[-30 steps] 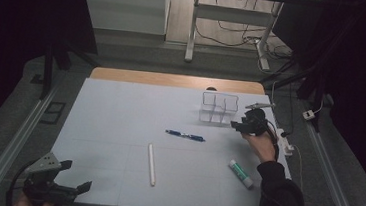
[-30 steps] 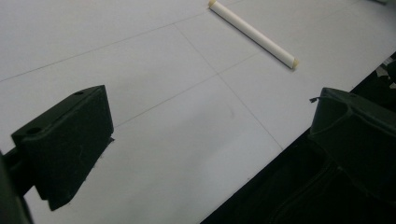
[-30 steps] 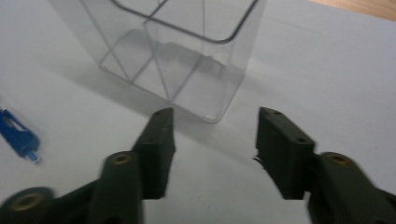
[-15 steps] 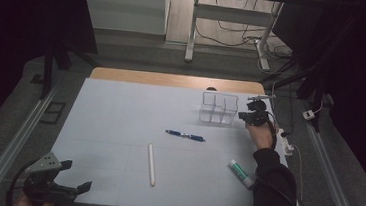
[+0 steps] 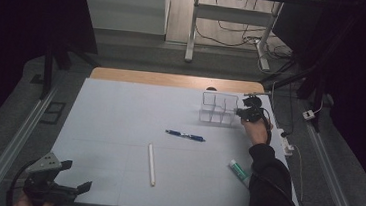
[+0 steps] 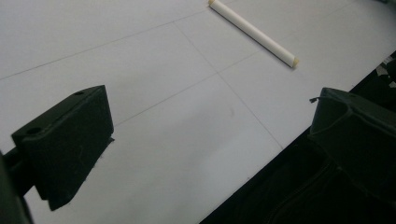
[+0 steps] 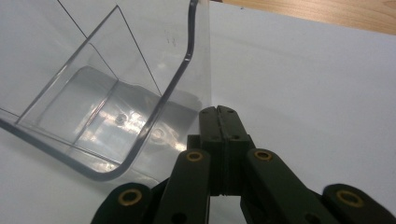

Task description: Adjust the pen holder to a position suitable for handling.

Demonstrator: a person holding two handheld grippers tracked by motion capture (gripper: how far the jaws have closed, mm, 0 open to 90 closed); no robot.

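A clear plastic organizer (image 5: pixel 218 107) with several compartments stands at the far right of the white table. My right gripper (image 5: pixel 240 112) is shut, and its tips rest against the organizer's right end. In the right gripper view the jaws (image 7: pixel 218 112) are pressed together with nothing between them, just beside the organizer's (image 7: pixel 116 93) curved corner wall. My left gripper (image 5: pixel 78 176) hangs open over the near left corner of the table. Its jaws (image 6: pixel 210 140) stand wide apart with bare table between them. A white stick (image 5: pixel 151 163) (image 6: pixel 252 31) lies ahead of it.
A blue pen (image 5: pixel 185 135) lies mid-table, left of my right forearm. A green and white tube (image 5: pixel 239 169) lies near the right front edge, close to my sleeve. The table's front edge (image 6: pixel 261 163) runs right under the left gripper. A wooden strip (image 5: pixel 173 80) borders the far side.
My right hand has moved away from me, up to the organizer's right end, and its jaws have closed. The left gripper has stayed still.
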